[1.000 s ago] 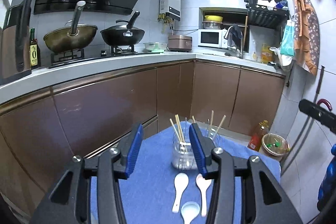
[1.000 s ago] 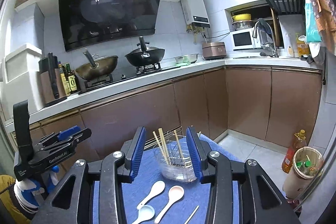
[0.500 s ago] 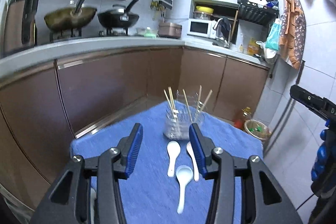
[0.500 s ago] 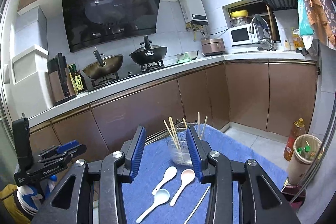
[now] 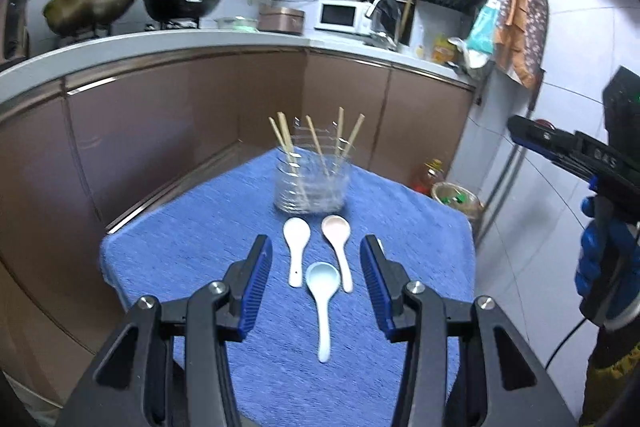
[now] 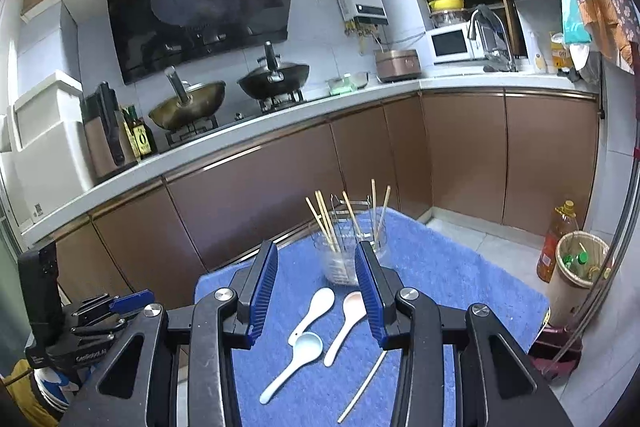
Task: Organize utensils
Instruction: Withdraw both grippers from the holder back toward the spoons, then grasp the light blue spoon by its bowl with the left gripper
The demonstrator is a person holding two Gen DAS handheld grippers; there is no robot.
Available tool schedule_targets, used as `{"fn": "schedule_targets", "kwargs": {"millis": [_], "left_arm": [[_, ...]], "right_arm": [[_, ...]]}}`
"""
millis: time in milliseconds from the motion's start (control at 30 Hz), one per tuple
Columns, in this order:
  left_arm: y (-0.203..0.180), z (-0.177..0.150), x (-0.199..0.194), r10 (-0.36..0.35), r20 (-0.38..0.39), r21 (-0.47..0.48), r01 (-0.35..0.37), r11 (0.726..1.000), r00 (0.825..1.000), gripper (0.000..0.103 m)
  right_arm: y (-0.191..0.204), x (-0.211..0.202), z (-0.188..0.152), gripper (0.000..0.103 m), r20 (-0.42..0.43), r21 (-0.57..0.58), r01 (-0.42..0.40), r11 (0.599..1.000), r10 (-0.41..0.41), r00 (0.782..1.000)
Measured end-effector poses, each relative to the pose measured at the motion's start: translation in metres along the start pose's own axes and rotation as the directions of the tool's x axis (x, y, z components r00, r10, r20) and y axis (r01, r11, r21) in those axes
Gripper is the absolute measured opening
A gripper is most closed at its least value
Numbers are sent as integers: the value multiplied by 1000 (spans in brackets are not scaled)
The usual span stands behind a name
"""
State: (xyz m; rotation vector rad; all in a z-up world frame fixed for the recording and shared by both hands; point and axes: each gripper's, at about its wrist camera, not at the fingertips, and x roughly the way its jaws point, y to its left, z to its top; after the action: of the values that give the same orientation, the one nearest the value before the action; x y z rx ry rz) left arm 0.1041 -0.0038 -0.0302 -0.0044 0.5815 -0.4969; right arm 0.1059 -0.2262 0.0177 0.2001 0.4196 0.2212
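1. Looking along the left tool, its blue-padded fingers stand apart with nothing between them, above the blue-cloth-covered desk.
2. The desk's far corner points at the brown cabinet fronts; bare cloth lies open to the left of the spoons, and the right edge drops to tiled floor.
3. A clear ribbed glass jar stands near the far corner, holding thin wooden chopsticks that lean outward.
4. Just before the jar lie a white ceramic spoon and a pale pink ceramic spoon, side by side; a light blue ceramic spoon lies nearer, its bowl between their handles.
5. From the right view, the right tool also hangs with its fingers apart and empty above the spoons.
6. Here the light blue spoon's bowl sits against the white spoon's handle end; whether they touch I cannot tell.
7. A single loose wooden chopstick lies slantwise to the right of the pink spoon, well inside the cloth's right edge.
8. The left tool shows at the lower left edge.
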Motion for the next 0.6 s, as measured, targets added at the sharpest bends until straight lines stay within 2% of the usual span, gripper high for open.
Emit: {"fn": "schedule_targets", "kwargs": {"millis": [167, 333, 467, 600], "left_arm": [[4, -10, 30, -50, -62, 10, 50, 999, 997, 44], [10, -22, 66, -90, -140, 2, 91, 996, 986, 44], [13, -31, 96, -148, -201, -17, 148, 989, 968, 44], [19, -40, 125, -157, -262, -38, 153, 988, 952, 43]], "right_arm": [[-17, 20, -12, 38, -49, 24, 5, 1000, -4, 999], [-36, 45, -26, 38, -108, 44, 16, 999, -11, 994], [-52, 71, -39, 38, -173, 66, 21, 998, -9, 985], [-68, 96, -54, 38, -238, 96, 27, 995, -4, 971]]}}
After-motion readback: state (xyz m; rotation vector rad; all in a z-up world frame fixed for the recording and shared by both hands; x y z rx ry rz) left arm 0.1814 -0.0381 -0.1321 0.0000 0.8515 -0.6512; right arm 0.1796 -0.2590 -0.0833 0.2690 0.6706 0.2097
